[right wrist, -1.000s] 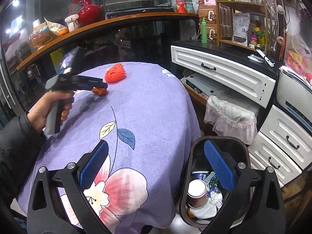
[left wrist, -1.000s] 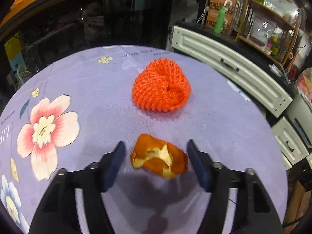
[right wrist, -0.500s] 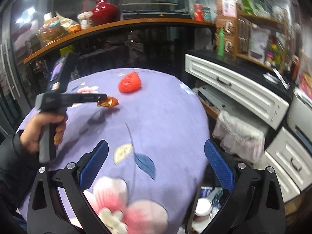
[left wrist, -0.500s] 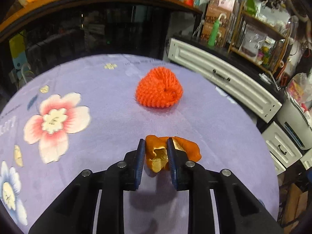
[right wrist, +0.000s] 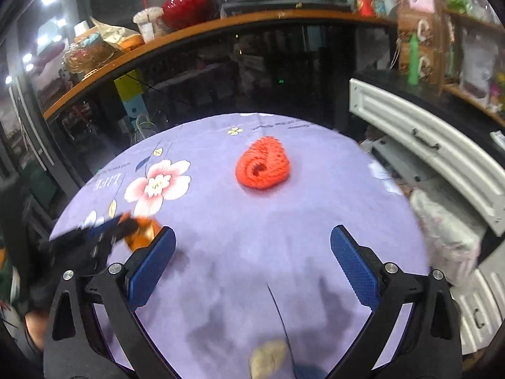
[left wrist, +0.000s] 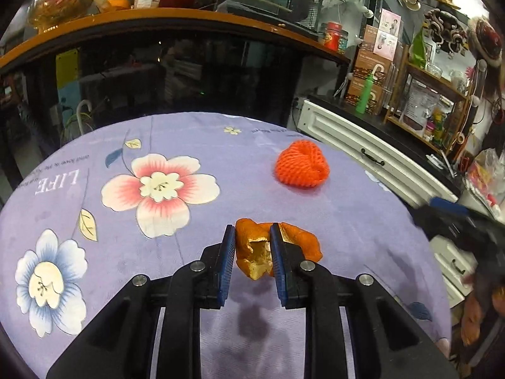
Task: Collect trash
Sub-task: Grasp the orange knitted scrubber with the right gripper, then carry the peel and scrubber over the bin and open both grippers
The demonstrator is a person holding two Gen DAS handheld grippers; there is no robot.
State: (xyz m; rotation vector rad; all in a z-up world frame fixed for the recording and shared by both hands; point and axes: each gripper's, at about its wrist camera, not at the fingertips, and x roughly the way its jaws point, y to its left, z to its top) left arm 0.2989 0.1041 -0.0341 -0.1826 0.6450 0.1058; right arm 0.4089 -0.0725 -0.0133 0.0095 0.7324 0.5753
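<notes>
Left gripper (left wrist: 252,246) is clamped on the orange peel (left wrist: 277,249), having just closed, peel lifted above the table (left wrist: 363,221); right gripper (right wrist: 252,252) stands wide apart, empty; red foam net (right wrist: 262,167) lies far, straight ahead of it, nearer the right gripper.
</notes>
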